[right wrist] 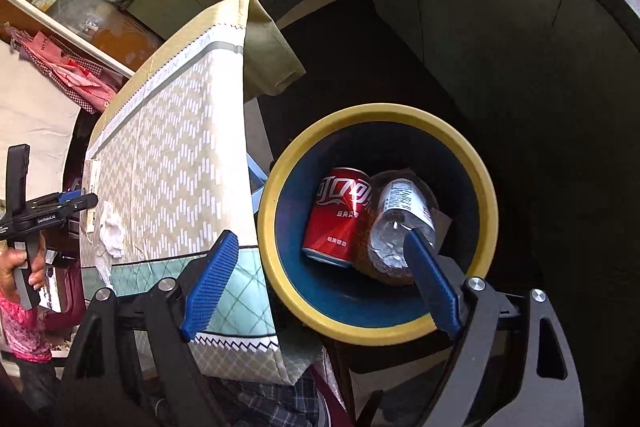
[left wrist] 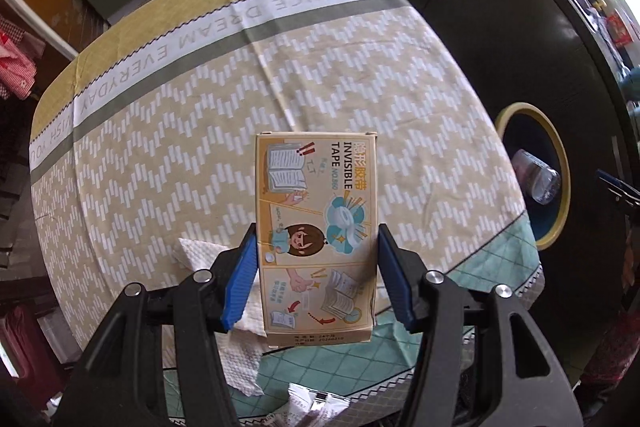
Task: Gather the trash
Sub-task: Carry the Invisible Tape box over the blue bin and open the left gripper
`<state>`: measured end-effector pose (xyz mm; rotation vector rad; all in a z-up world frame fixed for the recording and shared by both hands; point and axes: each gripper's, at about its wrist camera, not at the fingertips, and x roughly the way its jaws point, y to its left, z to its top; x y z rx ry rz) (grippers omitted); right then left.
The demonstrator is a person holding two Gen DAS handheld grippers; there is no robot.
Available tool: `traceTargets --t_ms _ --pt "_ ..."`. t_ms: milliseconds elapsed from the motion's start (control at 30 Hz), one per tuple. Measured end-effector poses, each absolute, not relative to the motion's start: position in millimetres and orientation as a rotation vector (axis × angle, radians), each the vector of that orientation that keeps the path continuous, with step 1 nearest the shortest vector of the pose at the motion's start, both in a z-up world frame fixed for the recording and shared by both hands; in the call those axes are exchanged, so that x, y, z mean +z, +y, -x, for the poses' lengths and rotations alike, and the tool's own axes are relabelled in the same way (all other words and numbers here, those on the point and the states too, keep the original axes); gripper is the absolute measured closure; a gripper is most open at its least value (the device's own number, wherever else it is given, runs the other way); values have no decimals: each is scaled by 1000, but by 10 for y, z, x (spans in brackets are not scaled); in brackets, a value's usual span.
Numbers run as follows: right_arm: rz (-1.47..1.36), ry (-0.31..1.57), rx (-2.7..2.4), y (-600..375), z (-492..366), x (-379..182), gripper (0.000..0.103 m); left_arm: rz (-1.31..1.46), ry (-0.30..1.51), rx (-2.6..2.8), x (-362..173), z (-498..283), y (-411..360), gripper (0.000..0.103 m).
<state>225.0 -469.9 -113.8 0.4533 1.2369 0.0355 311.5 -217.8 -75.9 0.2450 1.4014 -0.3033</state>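
While raised above the counter [left wrist: 328,67], left hand-held gripper [left wrist: 316,271] clenched on tape box [left wrist: 316,231], blue pads against both long sides. Crumpled paper towel [left wrist: 236,315] on counter below box. Right hand-held gripper [right wrist: 316,279] released, holding nothing, over bin [right wrist: 486,211] beside counter edge. Red can [right wrist: 340,215] and plastic bottle [right wrist: 396,223] inside bin, touching.

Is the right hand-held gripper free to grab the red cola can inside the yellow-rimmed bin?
Probably yes: the right hand-held gripper is open and empty above the yellow-rimmed bin; the red cola can lies exposed beside a clear plastic bottle.
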Motion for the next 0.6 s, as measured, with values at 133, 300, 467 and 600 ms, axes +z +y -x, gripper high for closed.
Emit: traceTargets --t_ms 133,300,467,600 --pt "-432 1189 8 -4804 -1892 -1033 19 -302 1392 -426 -650 -2891 -2751 48" --pt "-453 1167 -1 -4964 -1549 -1065 19 -358 1387 -556 -757 -2806 -3512 48" --pt "-474 1162 -20 -5136 -1251 -1117 19 -407 1398 -624 -1055 -2741 -4389 48" --pt "-497 1140 -45 -5296 -1022 -1104 19 -433 1413 -630 -1343 -2754 -4892 48"
